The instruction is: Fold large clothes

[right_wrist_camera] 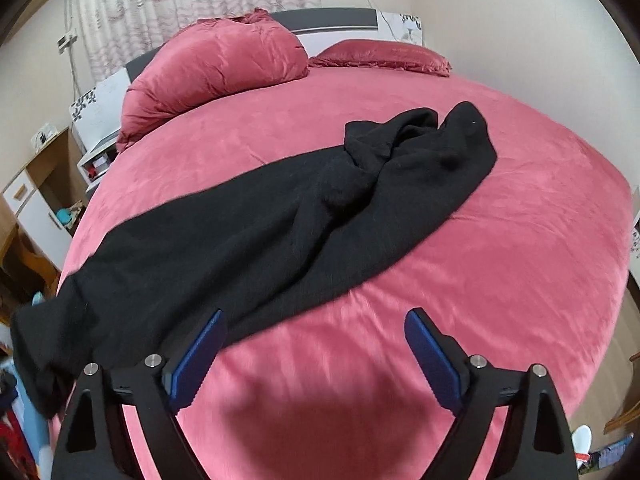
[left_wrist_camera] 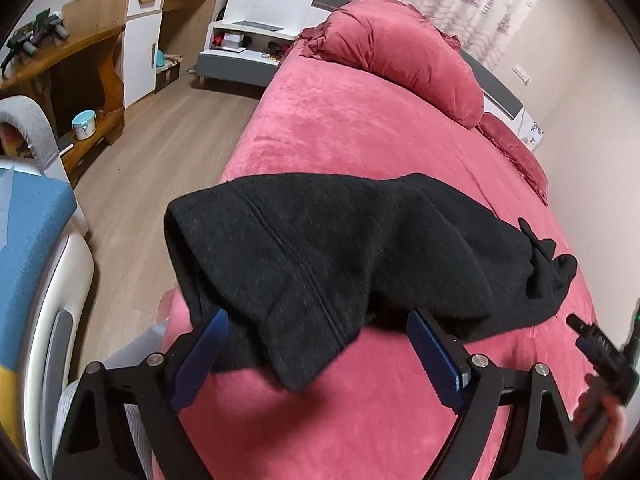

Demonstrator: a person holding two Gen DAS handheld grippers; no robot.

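While both jaws gape empty, the black garment (right_wrist_camera: 248, 232) sprawls across the pink bed (right_wrist_camera: 500, 280). Its corner lies between the left hand-held gripper (left_wrist_camera: 316, 354) fingers; the right hand-held gripper (right_wrist_camera: 314, 354) hovers beside its edge

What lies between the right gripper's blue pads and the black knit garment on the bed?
Only bare pink velvety bedspread in the right wrist view: the open right gripper hangs just short of the black knit garment.

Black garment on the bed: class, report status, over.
Left gripper open, garment corner between its fingers, ungripped. Right gripper open, empty. Black garment rumpled, unfolded, across pink bed. Nothing in the way.
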